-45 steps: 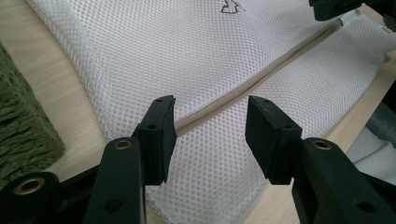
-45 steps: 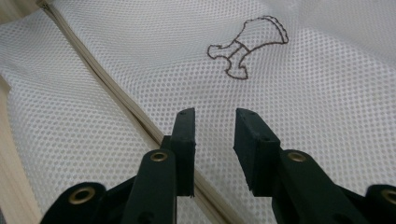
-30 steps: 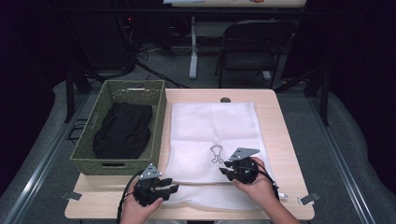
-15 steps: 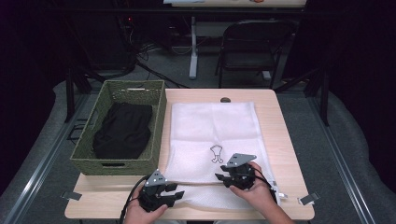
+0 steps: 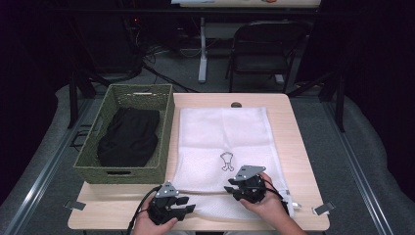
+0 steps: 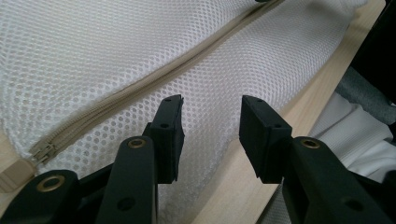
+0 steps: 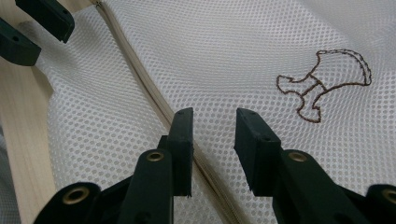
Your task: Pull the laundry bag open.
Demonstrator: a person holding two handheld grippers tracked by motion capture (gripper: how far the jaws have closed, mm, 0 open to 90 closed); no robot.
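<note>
A white mesh laundry bag [image 5: 222, 132] lies flat on the wooden table [image 5: 288, 127], with a small brown stitched figure [image 5: 226, 161] near its middle. A beige zipper [image 5: 210, 192] runs along its near edge. My left gripper [image 5: 187, 204] is open at the bag's near left corner; its jaws hover over the mesh [image 6: 116, 46] just below the zipper [image 6: 154, 79], whose pull [image 6: 39, 151] sits at the end. My right gripper [image 5: 231, 191] is open above the bag, its jaws straddling mesh beside the zipper [image 7: 140, 70]. The left gripper's jaws [image 7: 37, 28] appear farther off.
A green woven basket [image 5: 169, 122] holding a black garment [image 5: 128, 137] stands at the table's left. A metal folding chair [image 5: 264, 49] and cables are on the floor beyond the far edge. Small metal clips [image 5: 323, 209] sit at the near corners.
Both grippers have drawn back toward the near edge of the table. The left one also shifted slightly right, toward the bag's corner. The bag has not moved.
</note>
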